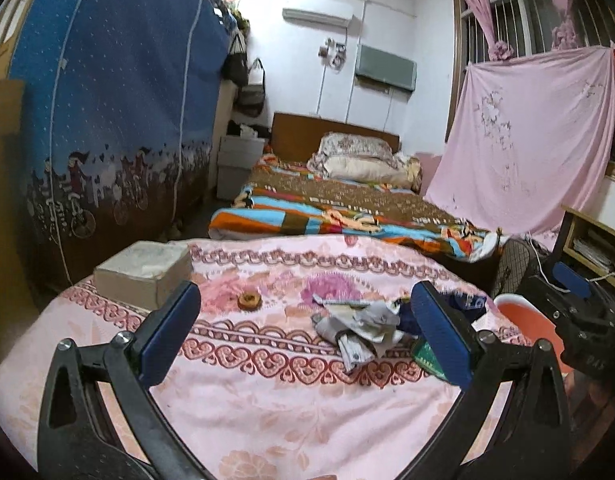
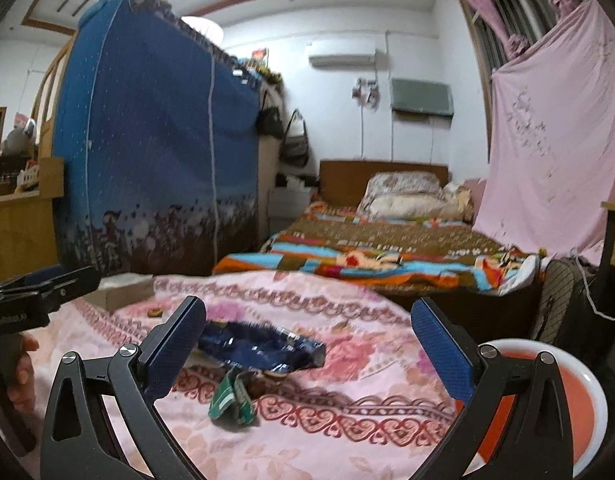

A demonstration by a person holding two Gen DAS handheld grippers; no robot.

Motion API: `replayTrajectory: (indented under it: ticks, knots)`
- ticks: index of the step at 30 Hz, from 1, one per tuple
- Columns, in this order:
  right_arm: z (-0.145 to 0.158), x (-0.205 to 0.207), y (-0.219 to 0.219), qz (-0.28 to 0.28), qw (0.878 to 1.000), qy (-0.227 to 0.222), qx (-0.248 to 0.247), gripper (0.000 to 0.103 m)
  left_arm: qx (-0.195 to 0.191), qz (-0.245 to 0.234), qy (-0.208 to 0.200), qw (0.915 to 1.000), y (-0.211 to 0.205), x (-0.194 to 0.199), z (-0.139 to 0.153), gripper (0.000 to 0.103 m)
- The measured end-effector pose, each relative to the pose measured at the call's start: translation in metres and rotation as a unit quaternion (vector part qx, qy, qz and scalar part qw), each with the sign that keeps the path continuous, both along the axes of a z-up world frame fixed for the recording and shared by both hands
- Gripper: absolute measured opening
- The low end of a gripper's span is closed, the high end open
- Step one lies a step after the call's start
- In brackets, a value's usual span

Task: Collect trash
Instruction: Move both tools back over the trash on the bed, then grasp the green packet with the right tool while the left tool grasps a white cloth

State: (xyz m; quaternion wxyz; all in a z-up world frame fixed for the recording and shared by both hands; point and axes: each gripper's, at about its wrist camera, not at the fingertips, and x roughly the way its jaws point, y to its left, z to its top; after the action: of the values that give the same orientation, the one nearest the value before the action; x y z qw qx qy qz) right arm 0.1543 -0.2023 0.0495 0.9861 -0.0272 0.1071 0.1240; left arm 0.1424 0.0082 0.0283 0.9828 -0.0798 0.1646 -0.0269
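Left gripper (image 1: 305, 330) was held wide open, nothing gripped; crumpled paper trash (image 1: 361, 326) was seen ahead between its fingers on the pink cloth (image 1: 267, 408). Right gripper (image 2: 307, 346) was likewise spread empty, blue wrapper (image 2: 263, 346) and green packet (image 2: 231, 400) lying just beyond its left finger, orange bin (image 2: 547, 384) at right.

Each tool, left (image 1: 305, 332) and right (image 2: 307, 346), has black arms, silver screws and blue textured pads (image 2: 175, 354); bare skin shows on the hand (image 2: 21, 372).
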Motion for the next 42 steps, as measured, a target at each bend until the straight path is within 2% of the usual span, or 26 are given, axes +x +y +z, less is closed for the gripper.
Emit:
replayTrajectory:
  ticks: [6, 8, 12, 14, 20, 30, 33, 35, 42]
  knots:
    - [-0.012, 0.017, 0.002, 0.020, 0.997, 0.071, 0.005, 0.101, -0.003, -0.024, 0.044, 0.9987, -0.002, 0.013, -0.006, 0.088]
    - [-0.015, 0.021, 0.002, 0.026, 0.996, 0.090, 0.005, 0.092, -0.004, -0.037, 0.058, 0.9977, -0.003, 0.017, -0.009, 0.083]
    - [-0.025, 0.028, 0.009, 0.039, 0.991, 0.128, -0.002, 0.082, 0.000, -0.063, 0.092, 0.9938, -0.010, 0.025, -0.015, 0.073]
    - [-0.028, 0.030, 0.012, 0.050, 0.989, 0.142, -0.006, 0.073, 0.001, -0.074, 0.107, 0.9916, -0.012, 0.029, -0.017, 0.065]
    - [-0.038, 0.034, 0.024, 0.076, 0.981, 0.179, -0.026, 0.052, -0.005, -0.107, 0.159, 0.9814, -0.018, 0.043, -0.028, 0.050]
    - [-0.045, 0.040, 0.027, 0.083, 0.976, 0.201, -0.032, 0.052, -0.016, -0.118, 0.212, 0.9700, -0.026, 0.065, -0.038, 0.032]
    - [-0.045, 0.041, 0.028, 0.086, 0.975, 0.205, -0.032, 0.052, -0.020, -0.111, 0.225, 0.9677, -0.026, 0.069, -0.042, 0.017]
    - [-0.046, 0.041, 0.030, 0.090, 0.974, 0.207, -0.035, 0.052, -0.026, -0.111, 0.230, 0.9665, -0.024, 0.070, -0.044, 0.000]
    - [-0.053, 0.048, 0.045, 0.108, 0.965, 0.231, -0.060, 0.052, -0.033, -0.108, 0.215, 0.9700, -0.019, 0.060, -0.040, 0.000]
